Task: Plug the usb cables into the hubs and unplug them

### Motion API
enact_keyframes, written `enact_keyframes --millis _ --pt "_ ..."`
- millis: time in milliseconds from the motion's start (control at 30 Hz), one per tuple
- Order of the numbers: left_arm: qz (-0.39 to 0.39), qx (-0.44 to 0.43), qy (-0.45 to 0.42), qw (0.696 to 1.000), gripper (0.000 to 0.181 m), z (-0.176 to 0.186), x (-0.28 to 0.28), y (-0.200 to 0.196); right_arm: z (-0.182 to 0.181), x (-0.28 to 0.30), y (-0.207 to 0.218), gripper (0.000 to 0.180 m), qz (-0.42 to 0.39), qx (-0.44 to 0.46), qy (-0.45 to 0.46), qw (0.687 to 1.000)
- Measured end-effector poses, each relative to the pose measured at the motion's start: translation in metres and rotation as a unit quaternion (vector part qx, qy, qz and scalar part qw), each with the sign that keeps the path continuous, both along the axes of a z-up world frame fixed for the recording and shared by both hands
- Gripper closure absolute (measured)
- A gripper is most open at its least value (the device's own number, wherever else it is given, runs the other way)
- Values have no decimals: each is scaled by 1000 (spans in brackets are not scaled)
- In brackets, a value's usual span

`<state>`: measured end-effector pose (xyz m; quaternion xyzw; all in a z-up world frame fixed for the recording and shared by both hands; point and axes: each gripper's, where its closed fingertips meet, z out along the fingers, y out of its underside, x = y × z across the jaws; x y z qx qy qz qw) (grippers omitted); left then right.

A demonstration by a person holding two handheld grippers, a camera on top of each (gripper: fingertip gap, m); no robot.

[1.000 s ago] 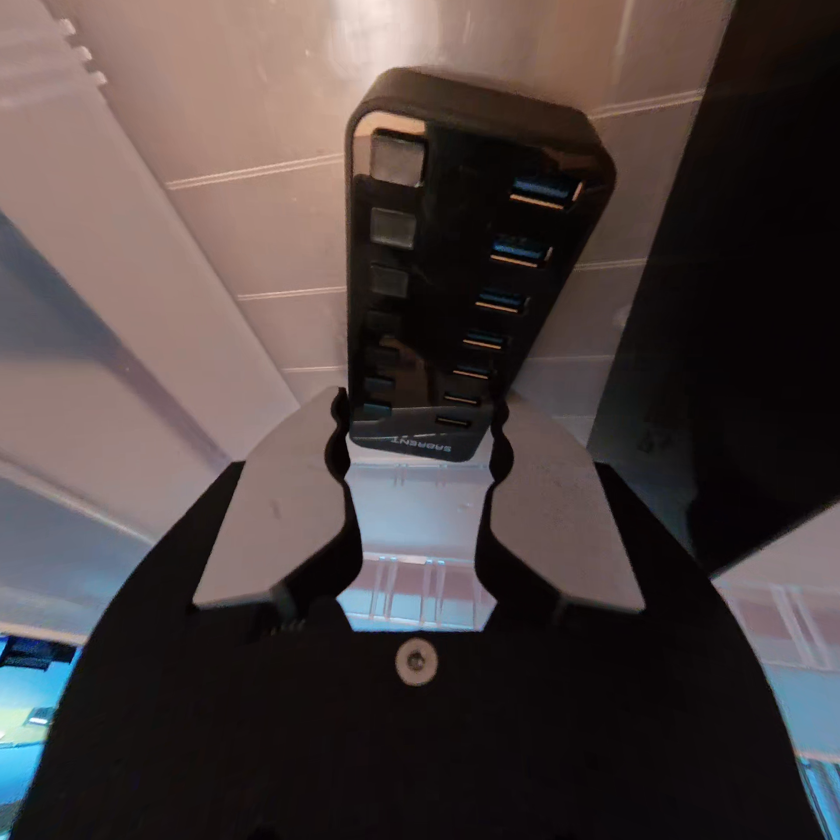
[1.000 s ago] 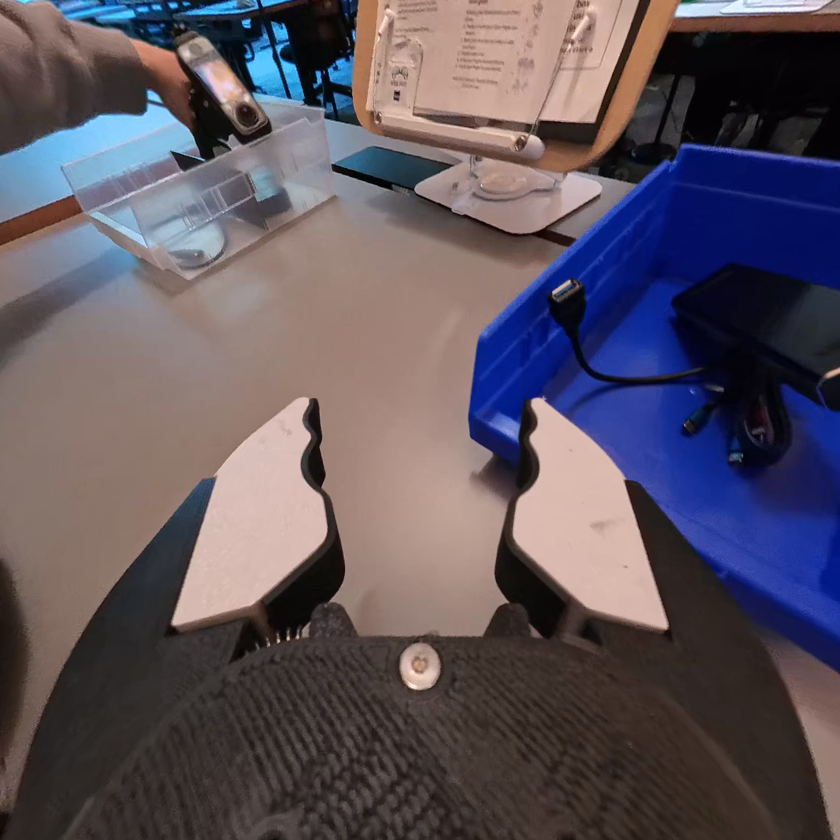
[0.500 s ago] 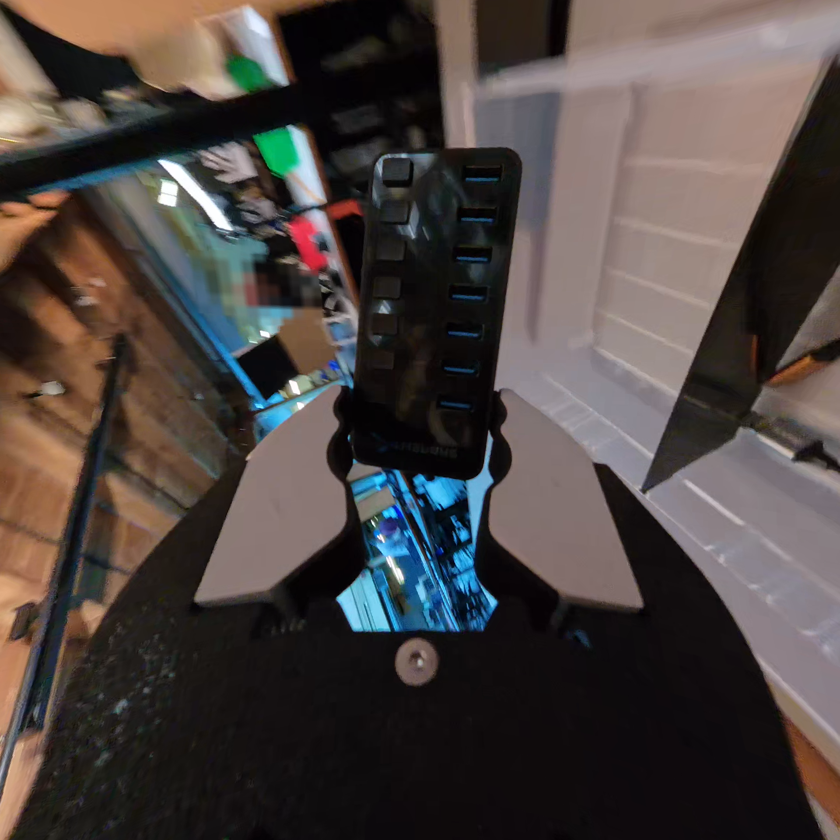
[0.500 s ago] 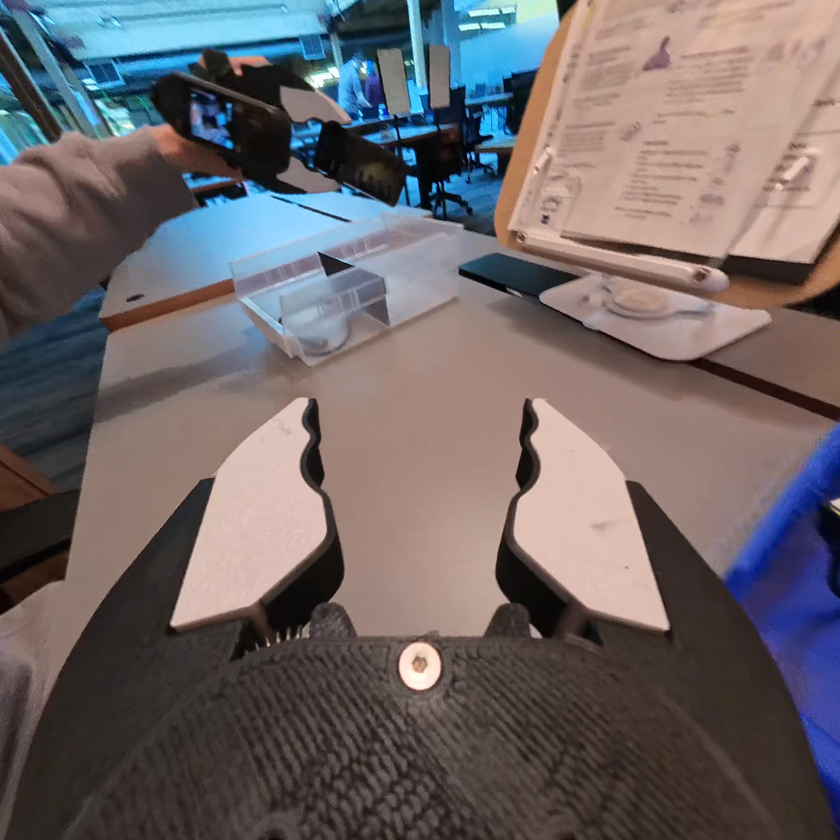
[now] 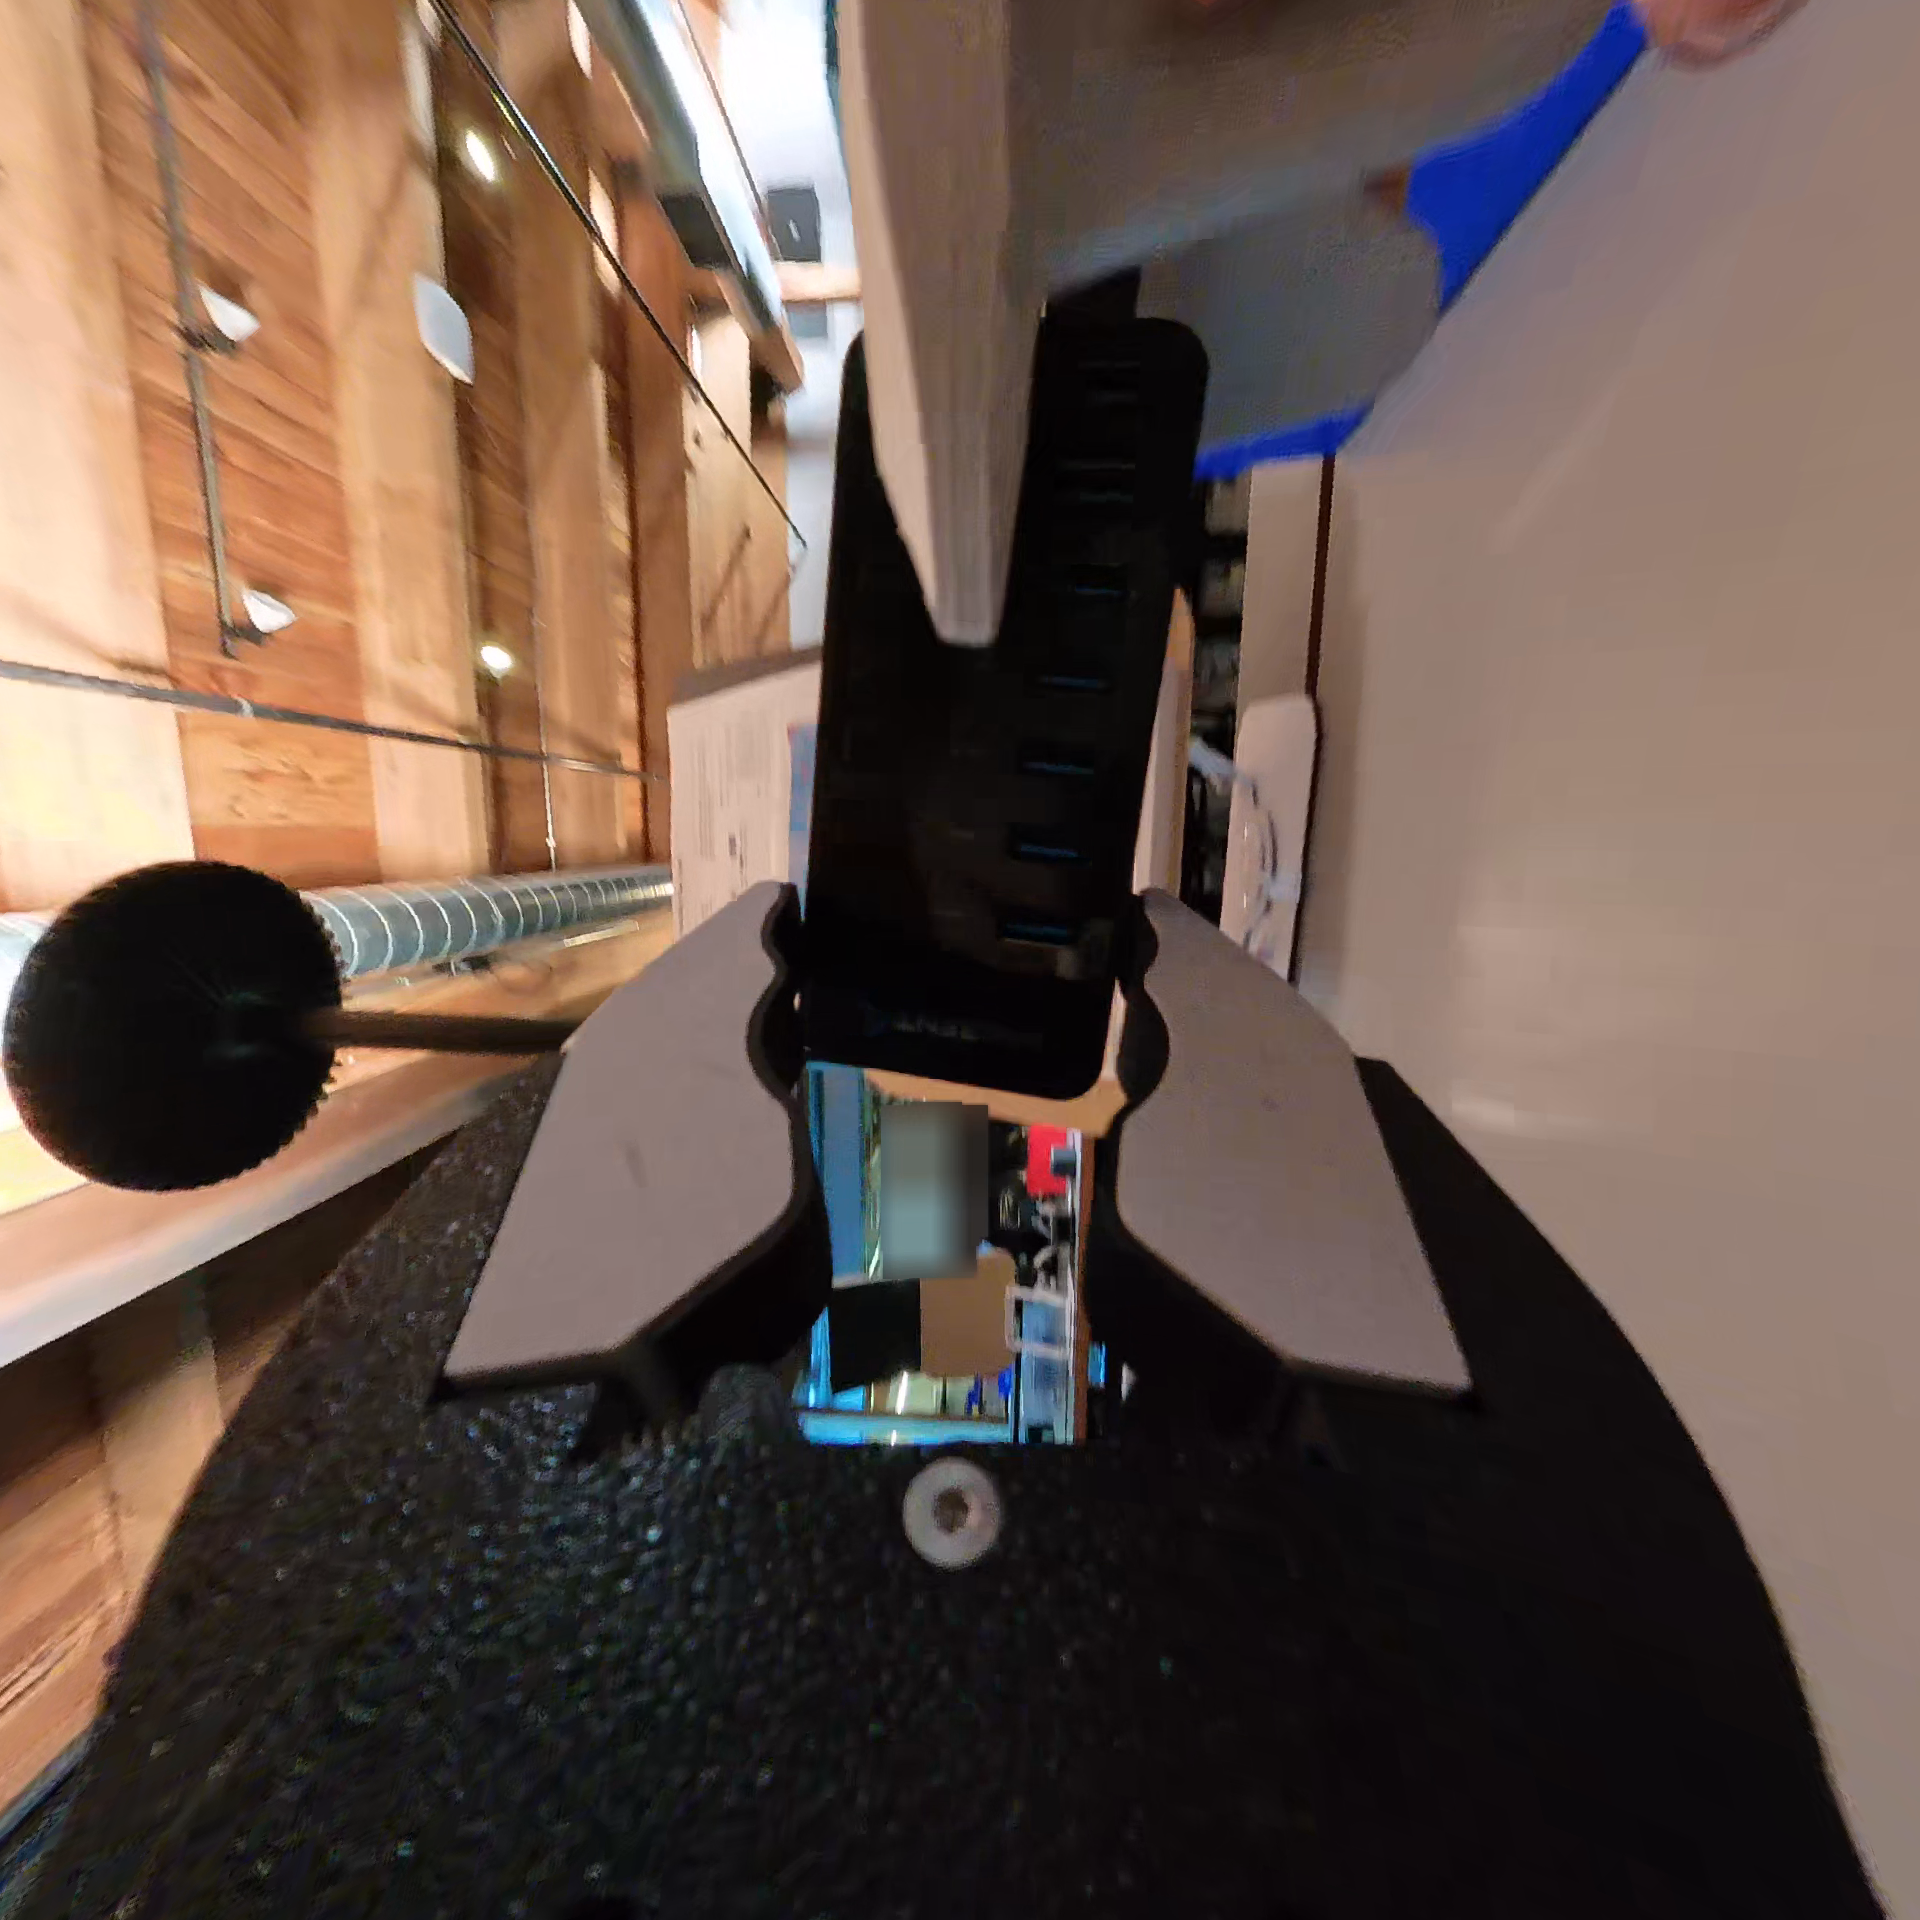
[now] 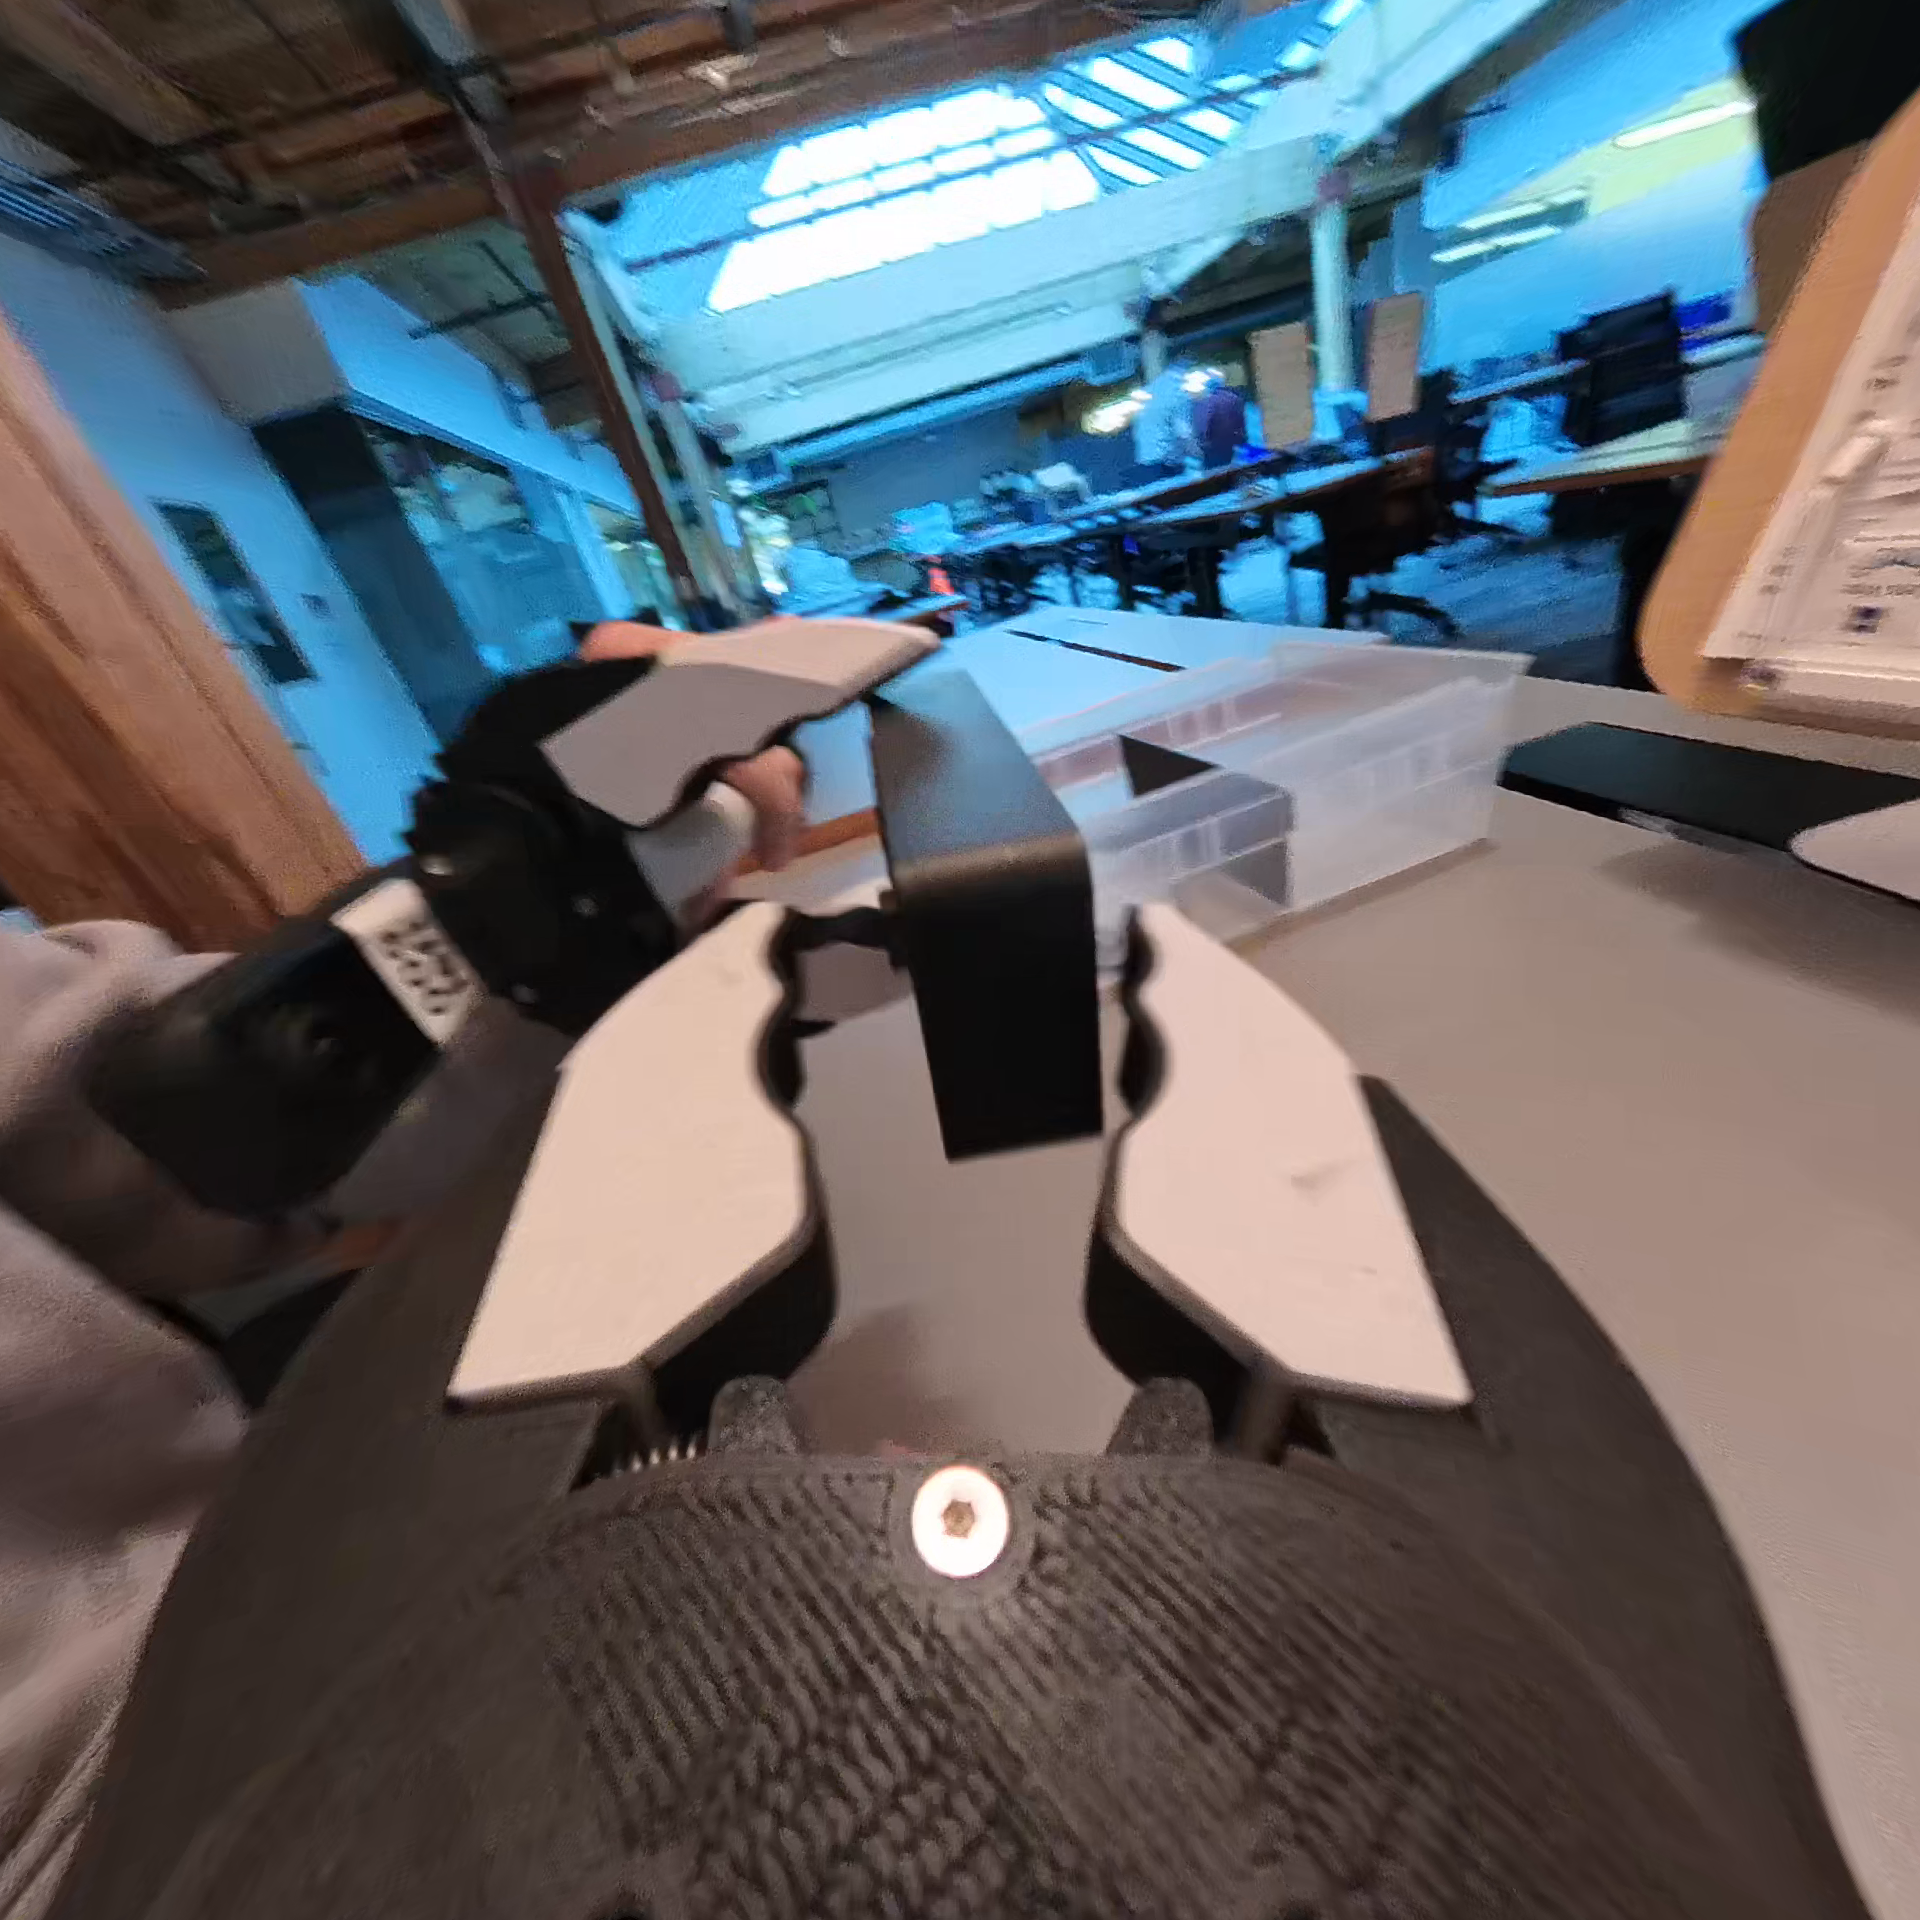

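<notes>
My left gripper (image 5: 961,935) is shut on the near end of a black multi-port USB hub (image 5: 966,790) and holds it in the air. In the right wrist view the hub (image 6: 997,977) hangs above the grey table, with one left gripper finger (image 6: 727,707) on it from the left. My right gripper (image 6: 956,956) is open and straddles the hub's free end. A gap shows on the left side; the right finger is close to it or touching. One right gripper finger (image 5: 956,416) crosses the hub in the left wrist view. No USB cable shows.
A clear plastic bin (image 6: 1351,748) with dividers stands on the grey table (image 6: 1558,1143) behind the hub. A clipboard stand with papers (image 6: 1818,468) is at the right, with a flat black device (image 6: 1683,769) near its base. A blue bin (image 5: 1507,208) shows blurred. A person's grey sleeve (image 6: 104,1351) is at the left.
My left gripper lifted the hub out of the clear bin and swung it toward the right gripper. My right gripper turned away from the blue bin and now brackets the hub's end, jaws somewhat narrower.
</notes>
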<state>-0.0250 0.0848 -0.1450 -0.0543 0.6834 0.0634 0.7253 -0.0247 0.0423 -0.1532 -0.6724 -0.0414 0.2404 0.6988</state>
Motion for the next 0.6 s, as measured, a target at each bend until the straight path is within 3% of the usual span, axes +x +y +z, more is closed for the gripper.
enact_keyframes --millis 33,67,233,300,367,400,467,533,600 --pt "-17 -3 -3 1000 122 -3 1 -10 2 -4 -8 140 12 9 4 1000" --pt "-31 -4 -5 1000 123 -4 1 -17 1 -4 -14 146 8 14 -4 1000" --pt "-69 -38 -12 997 122 -10 7 -36 -4 -1 -32 150 -40 11 -72 997" --pt "-102 -106 -15 989 120 -10 8 -45 3 5 -40 150 -68 34 -96 992" --pt "-120 -274 -16 954 112 -8 7 -44 10 14 -48 150 -116 44 -139 982" --pt "-141 -390 2 910 104 -11 7 -47 13 18 -51 150 -139 46 -173 974" --pt "-174 -619 32 765 95 -13 5 -50 20 19 -57 150 -165 52 -230 958" --pt "-221 -807 101 539 88 -17 3 -67 27 15 -59 150 -183 68 -279 940" --pt "-269 -892 165 323 84 -16 1 -85 29 5 -59 150 -188 81 -321 925"
